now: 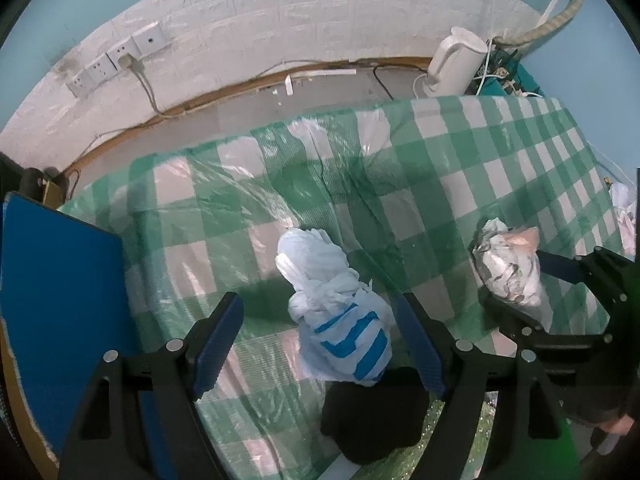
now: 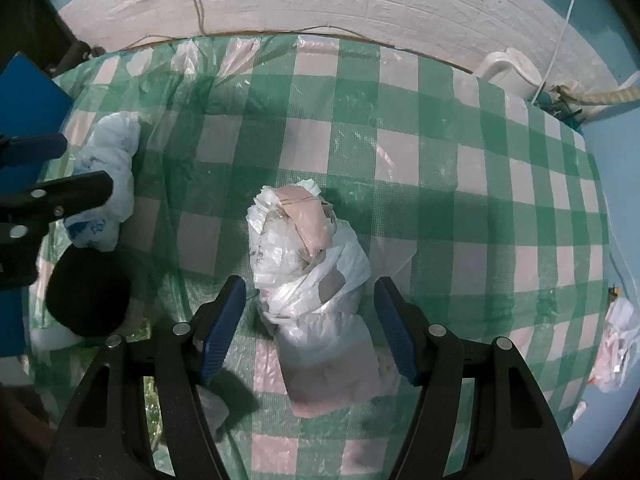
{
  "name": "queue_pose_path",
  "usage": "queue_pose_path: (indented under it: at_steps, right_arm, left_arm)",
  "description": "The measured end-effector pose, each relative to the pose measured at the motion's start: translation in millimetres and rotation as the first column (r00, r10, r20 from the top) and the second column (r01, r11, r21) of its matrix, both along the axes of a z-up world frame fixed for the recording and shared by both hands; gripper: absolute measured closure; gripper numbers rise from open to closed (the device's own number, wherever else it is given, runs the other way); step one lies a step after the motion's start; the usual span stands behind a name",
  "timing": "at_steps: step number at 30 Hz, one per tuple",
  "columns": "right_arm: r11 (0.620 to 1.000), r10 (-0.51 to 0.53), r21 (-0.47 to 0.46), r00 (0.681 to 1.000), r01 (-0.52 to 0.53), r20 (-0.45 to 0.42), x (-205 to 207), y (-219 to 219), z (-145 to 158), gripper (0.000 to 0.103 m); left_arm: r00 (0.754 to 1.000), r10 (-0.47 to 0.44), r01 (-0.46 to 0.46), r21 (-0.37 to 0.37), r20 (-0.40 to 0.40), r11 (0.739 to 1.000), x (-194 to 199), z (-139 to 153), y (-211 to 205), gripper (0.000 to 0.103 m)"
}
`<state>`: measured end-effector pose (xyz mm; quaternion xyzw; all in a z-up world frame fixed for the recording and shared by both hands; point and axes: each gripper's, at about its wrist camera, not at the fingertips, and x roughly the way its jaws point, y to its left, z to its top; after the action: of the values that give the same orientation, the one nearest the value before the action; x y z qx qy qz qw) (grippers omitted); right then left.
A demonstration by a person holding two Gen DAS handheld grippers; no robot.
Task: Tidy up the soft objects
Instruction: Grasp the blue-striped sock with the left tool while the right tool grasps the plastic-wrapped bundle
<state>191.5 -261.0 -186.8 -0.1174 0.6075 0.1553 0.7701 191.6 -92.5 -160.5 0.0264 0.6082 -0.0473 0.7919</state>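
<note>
Both grippers are straddling bundles on the worktop (image 2: 460, 128) — left gripper (image 1: 320, 344) around the blue-striped bag (image 1: 344, 340), right gripper (image 2: 310, 328) around the pink-filled bag (image 2: 316, 280) — fingers apart, readying to lift.

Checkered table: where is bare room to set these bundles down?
Bare cloth lies beyond the pink bundle, toward the wall, and to its right up to the kettle. The near-left corner is crowded: blue-striped bundle, black object and blue board sit close together.
</note>
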Motion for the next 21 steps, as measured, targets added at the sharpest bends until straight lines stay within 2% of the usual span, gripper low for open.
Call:
queue_pose_path:
  at_steps: [3, 4, 5, 6, 8, 9, 12, 21]
  right_arm:
    - [1.000, 0.011, -0.003, 1.000, -0.011, 0.004, -1.5, 3.2, -2.8, 0.037]
    - [1.000, 0.014, -0.004, 1.000, -0.014, 0.000, -1.7, 1.8, -3.8, 0.040]
    - [1.000, 0.017, -0.005, 1.000, -0.017, -0.010, -2.6, 1.7, -6.4, 0.050]
    - [1.000, 0.016, -0.005, 1.000, -0.016, -0.015, -3.5, 1.8, -7.8, 0.053]
    - [1.000, 0.015, 0.004, 1.000, -0.015, -0.012, -4.0, -0.4, -7.2, 0.055]
    - [1.000, 0.018, 0.005, 1.000, -0.018, -0.012, -4.1, -0.8, -6.6, 0.056]
    - [1.000, 0.017, 0.013, 1.000, -0.017, -0.001, -4.6, -2.1, -2.0, 0.059]
    - [0.999, 0.027, 0.035, 0.999, -0.028, 0.039, -8.2, 1.0, 22.4, 0.060]
  left_arm:
    - [1.000, 0.003, -0.003, 0.001, -0.026, 1.000, 2.5, -7.8, -0.5, 0.023]
    - [0.999, -0.004, 0.004, 0.013, -0.034, 1.000, 2.5, -10.9, -1.2, 0.023]
    - [0.999, -0.011, 0.011, 0.022, -0.036, 1.000, 1.5, -12.8, -1.8, 0.023]
    - [0.999, -0.016, 0.017, 0.028, -0.034, 0.999, 0.0, -14.3, -1.8, 0.025]
    - [0.999, -0.026, 0.027, 0.024, -0.021, 0.999, -4.0, -15.5, 0.3, 0.041]
    - [1.000, -0.025, 0.025, 0.016, -0.019, 1.000, -5.1, -16.2, 1.0, 0.053]
    - [0.999, -0.033, 0.033, 0.012, -0.030, 0.999, -7.2, -17.9, 3.1, 0.055]
    - [0.996, -0.076, 0.073, 0.058, 0.047, 0.996, -18.5, 3.4, -2.0, 0.057]
